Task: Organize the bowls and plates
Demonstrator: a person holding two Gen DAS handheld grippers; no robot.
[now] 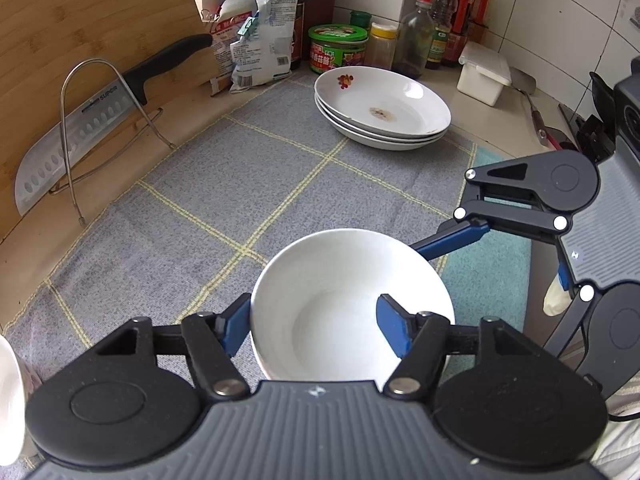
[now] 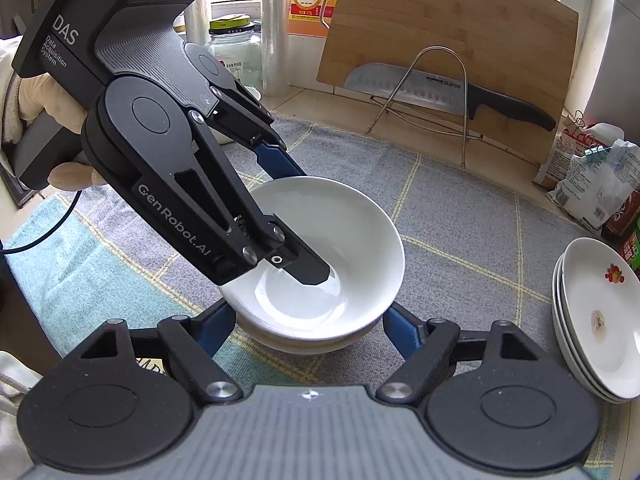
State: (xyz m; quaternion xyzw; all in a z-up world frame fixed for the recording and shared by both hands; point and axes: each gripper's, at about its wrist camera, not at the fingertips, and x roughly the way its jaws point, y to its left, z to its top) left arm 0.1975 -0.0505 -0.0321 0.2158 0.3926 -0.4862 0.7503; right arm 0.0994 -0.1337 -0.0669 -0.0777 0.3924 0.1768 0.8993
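A white bowl [image 1: 340,304] sits on top of another bowl on the grey checked cloth [image 1: 192,208]; the stack also shows in the right wrist view [image 2: 340,232]. My left gripper [image 1: 316,328] straddles the near rim of the top bowl, one finger inside and one outside; whether it pinches the rim I cannot tell. My right gripper [image 2: 308,328] is open, with its fingers on either side of the lower bowl. A stack of three white plates [image 1: 384,108] with a fruit print stands at the back; it also shows in the right wrist view [image 2: 596,320].
A cleaver [image 1: 80,128] rests in a wire rack against a bamboo cutting board [image 1: 80,32] on the left. Bags, jars and sauce bottles [image 1: 448,20] line the back wall with a white box [image 1: 484,72]. Another white dish edge [image 1: 8,392] is at far left.
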